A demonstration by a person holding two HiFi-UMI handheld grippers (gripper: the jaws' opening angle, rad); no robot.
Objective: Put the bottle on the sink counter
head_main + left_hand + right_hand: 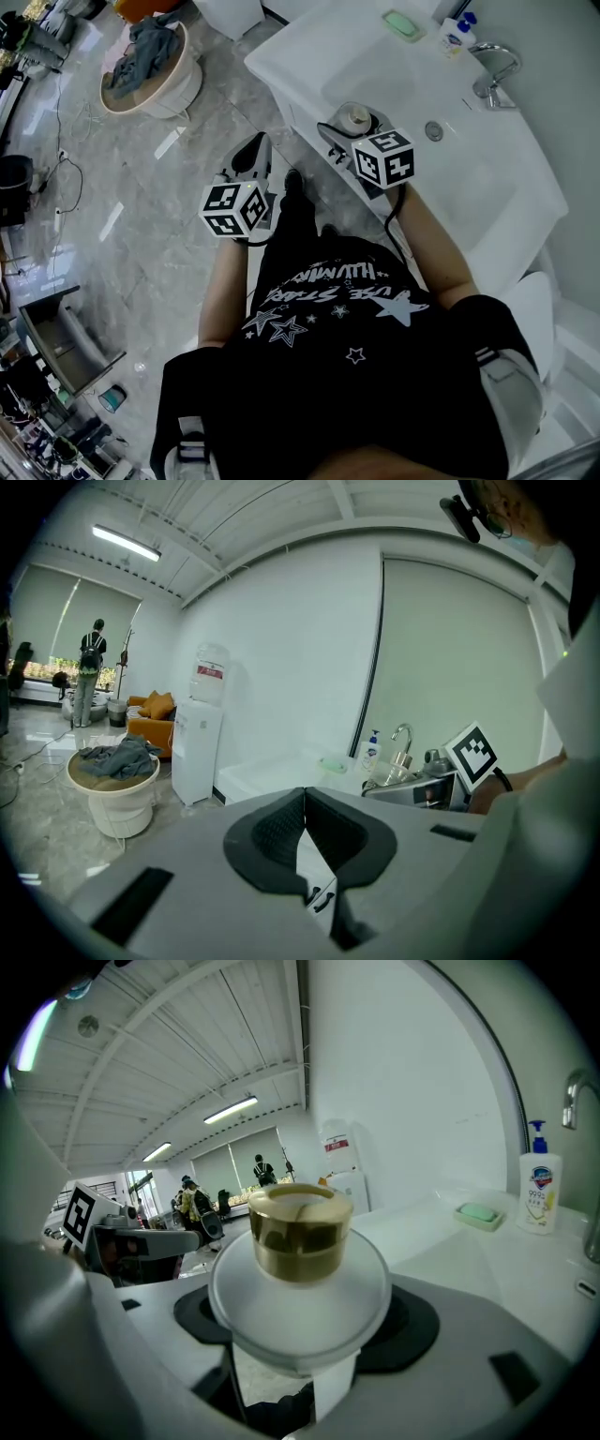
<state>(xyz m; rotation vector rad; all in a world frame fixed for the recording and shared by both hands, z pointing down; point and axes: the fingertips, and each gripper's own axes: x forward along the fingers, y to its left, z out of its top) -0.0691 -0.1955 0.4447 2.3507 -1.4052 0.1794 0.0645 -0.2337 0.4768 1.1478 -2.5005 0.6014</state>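
**A:** Where's the bottle?

**B:** In the right gripper (347, 128). Its jaws are clamped on the frosted body just under the gold cap, and the bottle (298, 1241) stands upright between them. In the head view it hangs at the near edge of the sink counter (305, 47). I can't tell whether its base touches anything.

**A:** And the other side?

**B:** The left gripper (251, 155) has its pads pressed together with nothing between them. It sits out over the floor at about 9 o'clock from the bottle, so it's idle.

**A:** So the step is the set-down. Where would you put it?

**B:** Not in the basin (422, 98), which opens at roughly 2 o'clock from the bottle and slopes down to the drain. The flat white stretch at 11 o'clock looks bare — I'd aim there. The soap dish (403, 24) at 1 o'clock, and the pump bottle (457, 36) and tap (494, 75) beyond it, are well apart from that spot.

**A:** Any cautions?

**B:** Keep the bottle vertical and move in from the edge, so the whole base lands on flat counter. Lower until the base rests — then part the jaws. The body looks smooth and rounded, so I'd guess an early release lets it tip or roll off the rim. After that, back straight away without brushing the cap.
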